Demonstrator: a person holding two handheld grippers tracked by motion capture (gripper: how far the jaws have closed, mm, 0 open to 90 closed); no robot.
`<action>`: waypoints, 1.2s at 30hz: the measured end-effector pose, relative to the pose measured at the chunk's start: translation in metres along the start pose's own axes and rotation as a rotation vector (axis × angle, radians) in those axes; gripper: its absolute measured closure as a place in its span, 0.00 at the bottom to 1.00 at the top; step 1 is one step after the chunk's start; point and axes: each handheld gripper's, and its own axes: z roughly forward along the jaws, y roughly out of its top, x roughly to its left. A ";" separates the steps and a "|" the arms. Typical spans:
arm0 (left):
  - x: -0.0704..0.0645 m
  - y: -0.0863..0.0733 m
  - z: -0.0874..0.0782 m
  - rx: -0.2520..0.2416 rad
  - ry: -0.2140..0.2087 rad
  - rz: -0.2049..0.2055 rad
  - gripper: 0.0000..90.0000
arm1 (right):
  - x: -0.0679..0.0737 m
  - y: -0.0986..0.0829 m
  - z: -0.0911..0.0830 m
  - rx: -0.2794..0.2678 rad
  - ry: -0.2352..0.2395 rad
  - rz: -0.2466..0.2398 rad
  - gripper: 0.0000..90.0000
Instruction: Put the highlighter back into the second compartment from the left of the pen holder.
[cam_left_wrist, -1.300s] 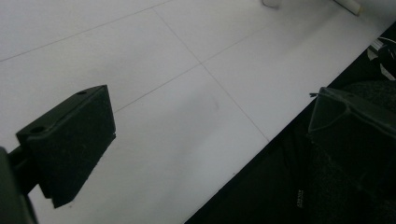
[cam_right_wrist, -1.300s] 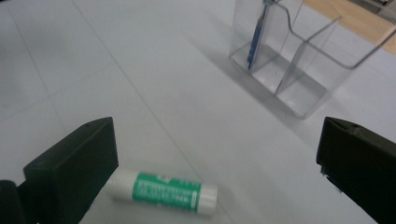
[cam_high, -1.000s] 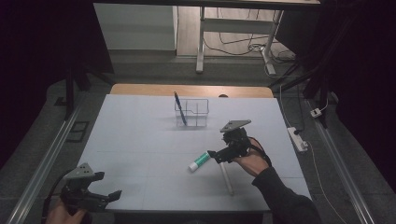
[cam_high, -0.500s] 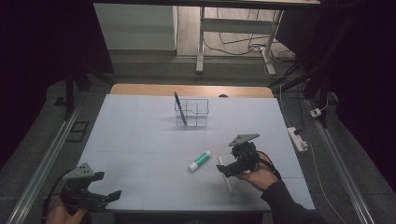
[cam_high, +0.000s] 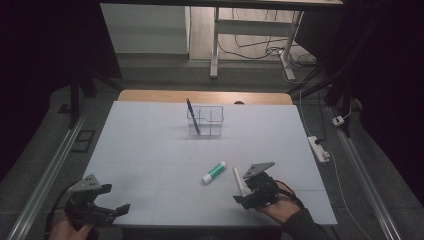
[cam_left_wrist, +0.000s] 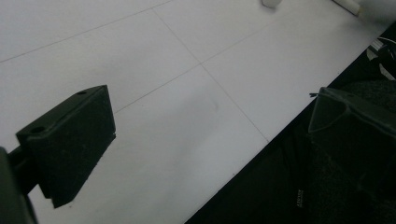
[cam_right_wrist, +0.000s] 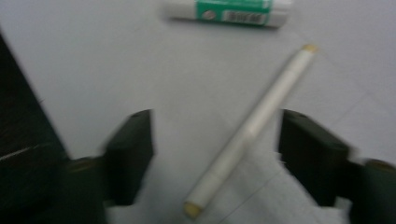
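A white pen (cam_high: 238, 181) lies on the white table (cam_high: 150, 150) near its front right, with a green-and-white glue stick (cam_high: 214, 172) just to its left. My right gripper (cam_high: 246, 195) is open at the pen's near end. In the right gripper view the white pen (cam_right_wrist: 252, 130) lies slanted between the two spread jaws of the right gripper (cam_right_wrist: 217, 154), untouched, and the glue stick (cam_right_wrist: 229, 10) lies beyond. My left gripper (cam_high: 117, 209) is open at the front left corner. The left gripper (cam_left_wrist: 210, 135) has nothing between its jaws.
A clear organizer (cam_high: 207, 122) with a blue pen (cam_high: 192, 116) leaning in it stands at the middle back. A white power strip (cam_high: 318, 148) lies on the floor off the table's right edge. The table's front edge (cam_left_wrist: 261, 140) runs under the left gripper.
My right gripper has drawn back from beside the glue stick toward the near edge, ending at the white pen's near end. The glue stick, pen and left gripper stayed put.
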 end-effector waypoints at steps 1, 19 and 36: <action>0.000 0.000 0.000 0.000 0.000 0.001 0.01 | 0.001 -0.001 0.000 0.009 0.009 -0.009 0.51; -0.001 0.001 0.001 0.005 0.001 0.008 0.01 | -0.004 -0.003 0.020 0.125 0.046 -0.060 0.99; -0.001 0.000 0.001 0.003 0.000 0.010 0.01 | -0.023 -0.012 0.015 0.160 0.022 -0.018 0.99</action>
